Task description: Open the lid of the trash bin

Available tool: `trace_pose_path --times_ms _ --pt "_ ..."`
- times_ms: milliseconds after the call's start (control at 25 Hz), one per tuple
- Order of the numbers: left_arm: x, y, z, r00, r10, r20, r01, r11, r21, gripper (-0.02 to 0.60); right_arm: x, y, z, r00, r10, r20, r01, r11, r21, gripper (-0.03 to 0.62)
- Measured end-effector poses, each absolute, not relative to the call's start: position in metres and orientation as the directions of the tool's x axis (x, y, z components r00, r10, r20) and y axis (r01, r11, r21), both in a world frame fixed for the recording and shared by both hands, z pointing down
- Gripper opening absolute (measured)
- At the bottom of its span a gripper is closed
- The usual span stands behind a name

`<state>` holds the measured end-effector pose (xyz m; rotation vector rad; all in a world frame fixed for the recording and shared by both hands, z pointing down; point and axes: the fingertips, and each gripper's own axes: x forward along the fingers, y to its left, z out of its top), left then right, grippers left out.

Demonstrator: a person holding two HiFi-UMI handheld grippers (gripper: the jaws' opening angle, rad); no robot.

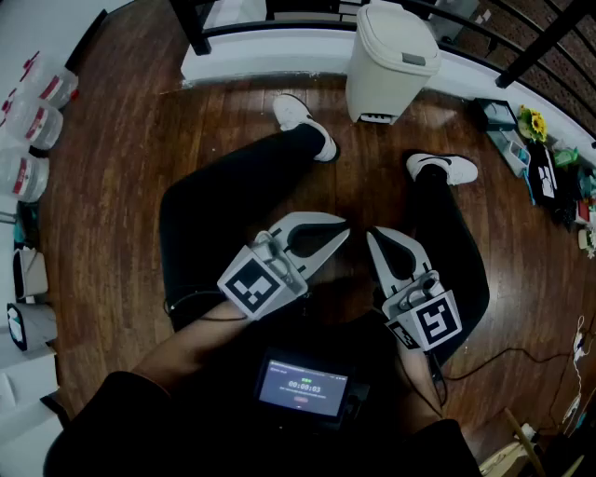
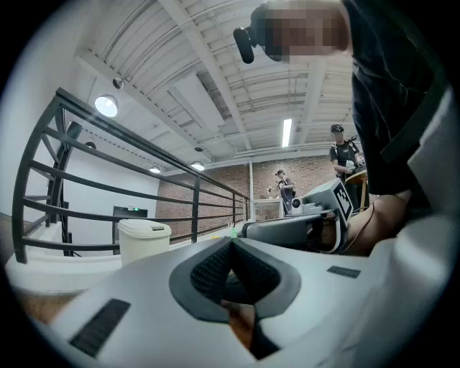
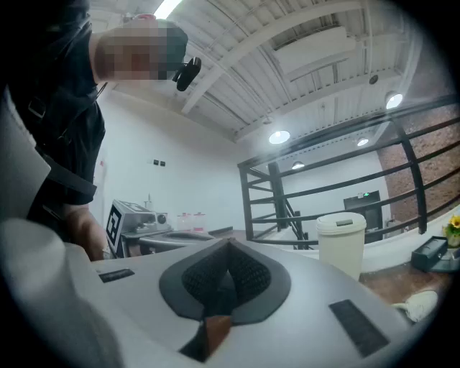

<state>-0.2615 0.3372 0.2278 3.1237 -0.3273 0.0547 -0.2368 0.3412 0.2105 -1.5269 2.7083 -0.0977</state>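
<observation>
The cream trash bin (image 1: 391, 61) stands with its lid down on the wooden floor, against a white ledge beyond the person's feet. It also shows small in the left gripper view, trash bin (image 2: 144, 242), and in the right gripper view, trash bin (image 3: 343, 242). Both grippers hover over the person's lap, well short of the bin. My left gripper (image 1: 343, 231) is shut with nothing in it, its tips (image 2: 230, 241) meeting. My right gripper (image 1: 372, 236) is likewise shut and empty, jaws together (image 3: 228, 246).
The person sits with legs stretched toward the bin, white shoes (image 1: 303, 119) near its base. Black railing posts (image 1: 191, 23) rise from the white ledge (image 1: 270, 51). Plastic bottles (image 1: 37, 102) lie at left, a flower and small items (image 1: 540, 154) at right, a cable (image 1: 521, 354) on the floor.
</observation>
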Motion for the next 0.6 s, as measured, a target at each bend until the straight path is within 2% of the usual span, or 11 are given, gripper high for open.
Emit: trace_pose_path --times_ms 600 --pt "-0.167 0.208 0.215 0.960 -0.279 0.035 -0.281 -0.957 0.069 0.037 -0.154 0.200 0.196 -0.587 -0.804 0.088 -0.808 0.590 -0.002 0.021"
